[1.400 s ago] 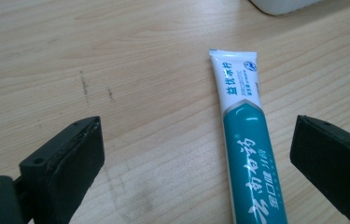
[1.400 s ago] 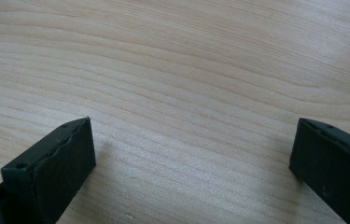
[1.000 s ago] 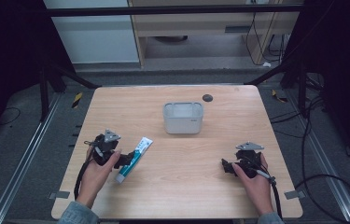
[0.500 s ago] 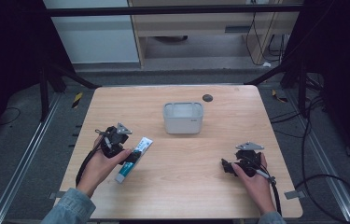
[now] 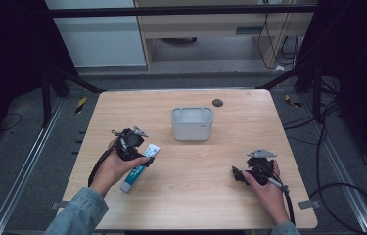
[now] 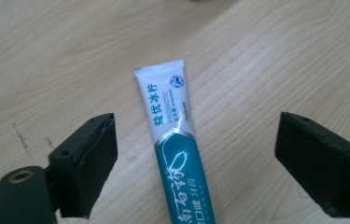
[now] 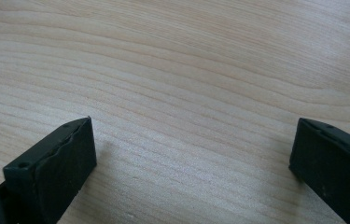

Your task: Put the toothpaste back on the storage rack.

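Left claw (image 6: 196, 163) wide open astride toothpaste tube (image 6: 175, 154), right claw (image 7: 193, 172) agape

- The high view sits up above the near edge of the table (image 5: 191, 196), looking forward and down, so you get the whole top plus the floor around it.
- The left gripper view is really close in, staring down between its own wide-apart jaws at the toothpaste tube (image 6: 172, 140); the high view has that tube (image 5: 137, 169) too.
- The right gripper view hangs low over bare wood.
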Demonstrator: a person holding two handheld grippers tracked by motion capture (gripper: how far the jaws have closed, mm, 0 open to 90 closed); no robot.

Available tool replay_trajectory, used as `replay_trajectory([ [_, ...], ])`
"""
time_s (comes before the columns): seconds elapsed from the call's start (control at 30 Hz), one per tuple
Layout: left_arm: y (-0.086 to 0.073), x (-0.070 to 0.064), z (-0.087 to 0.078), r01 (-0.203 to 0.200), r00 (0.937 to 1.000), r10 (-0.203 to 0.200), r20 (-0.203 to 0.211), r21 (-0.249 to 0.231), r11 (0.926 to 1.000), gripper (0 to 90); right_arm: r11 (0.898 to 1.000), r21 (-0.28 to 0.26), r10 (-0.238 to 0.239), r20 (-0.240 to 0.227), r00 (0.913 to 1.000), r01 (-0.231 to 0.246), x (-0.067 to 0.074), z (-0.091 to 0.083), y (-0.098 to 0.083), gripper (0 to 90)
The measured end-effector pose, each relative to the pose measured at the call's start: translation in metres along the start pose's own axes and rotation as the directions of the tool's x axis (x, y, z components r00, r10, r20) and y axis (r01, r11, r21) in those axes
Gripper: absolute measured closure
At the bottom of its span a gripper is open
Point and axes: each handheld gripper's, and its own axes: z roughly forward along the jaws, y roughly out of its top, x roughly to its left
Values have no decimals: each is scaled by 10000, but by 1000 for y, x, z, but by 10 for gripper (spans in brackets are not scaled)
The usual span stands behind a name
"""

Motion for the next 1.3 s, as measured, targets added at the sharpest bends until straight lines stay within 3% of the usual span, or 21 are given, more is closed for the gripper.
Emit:
replay_trajectory([
  [0.13, 1, 5, 12, 109, 9998, -119, 149, 675, 9977, 215, 10000, 0, 0, 0, 10000, 0, 0, 0, 0, 7],
  [0.3, 4, 9, 22, 231, 9994, -254, 219, 1002, 9947, 375, 10000, 5, 4, -4, 10000, -4, 0, 0, 0, 7],
  [0.4, 5, 11, 29, 280, 9992, -313, 245, 1277, 9914, 410, 10000, 3, -5, 1, 10000, 5, 0, 0, 0, 7],
  [0.73, 4, 14, 42, 348, 9990, -392, 210, 1773, 9835, 424, 10000, 3, -6, 1, 10000, 6, 0, 0, 0, 6],
  [1.3, 4, 16, 54, 502, 9985, -537, 105, 2127, 9758, 506, 10000, -1, -12, 7, 10000, 12, 0, 0, 0, 6],
])
